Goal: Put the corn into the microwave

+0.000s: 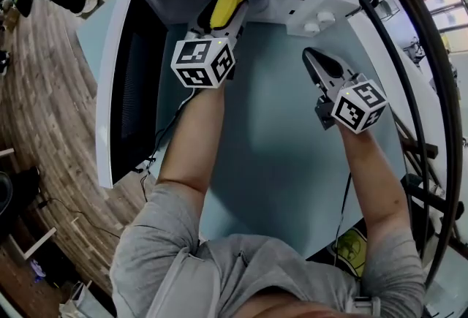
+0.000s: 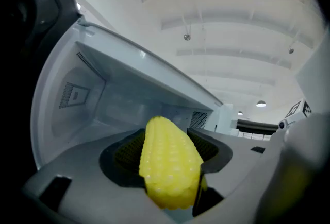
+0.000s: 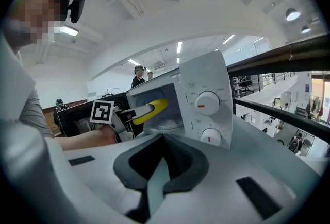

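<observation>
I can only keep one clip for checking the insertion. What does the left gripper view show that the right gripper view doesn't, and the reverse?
Only the left gripper view: the inside of the microwave with its vent grille, and, close up, the left claw shut on the corn.
Only the right gripper view: the microwave's two knobs, the left gripper's marker cube, the right claw with nothing between its jaws, and people in the background.
Both: the corn at the microwave's open front.
</observation>
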Demonstrator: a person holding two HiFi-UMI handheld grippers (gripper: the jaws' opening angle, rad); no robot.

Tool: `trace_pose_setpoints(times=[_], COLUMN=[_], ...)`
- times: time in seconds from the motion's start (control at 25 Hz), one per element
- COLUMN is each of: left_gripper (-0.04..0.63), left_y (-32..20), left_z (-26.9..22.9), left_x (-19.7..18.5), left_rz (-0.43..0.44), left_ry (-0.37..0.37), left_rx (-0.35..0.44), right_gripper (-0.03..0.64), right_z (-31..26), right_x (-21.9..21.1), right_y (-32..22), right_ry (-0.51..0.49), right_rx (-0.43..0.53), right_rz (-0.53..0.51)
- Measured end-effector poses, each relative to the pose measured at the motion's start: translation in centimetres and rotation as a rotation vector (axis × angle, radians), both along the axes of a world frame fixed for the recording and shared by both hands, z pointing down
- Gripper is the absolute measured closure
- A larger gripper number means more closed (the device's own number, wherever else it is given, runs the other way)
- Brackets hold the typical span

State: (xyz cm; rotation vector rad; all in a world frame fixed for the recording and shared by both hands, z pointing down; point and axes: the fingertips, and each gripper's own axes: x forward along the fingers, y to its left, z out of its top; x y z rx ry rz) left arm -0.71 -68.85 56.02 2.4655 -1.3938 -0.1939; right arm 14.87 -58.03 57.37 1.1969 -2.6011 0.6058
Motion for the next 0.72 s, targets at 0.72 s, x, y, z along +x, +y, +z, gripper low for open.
trace_pose_setpoints(times=[0.72], left_gripper=[0.333], left_y=[-9.6], left_z=[2.3], left_x=[-0.5], left_rz=[-0.102], left_ry=[-0.417], left_rx=[-0.031], right_gripper=[0.598], right_z=[3.2], right_x=[2.9], right_y=[-0.7], right_ry=[0.014], right_rx=[-0.031], right_rz=[0.011])
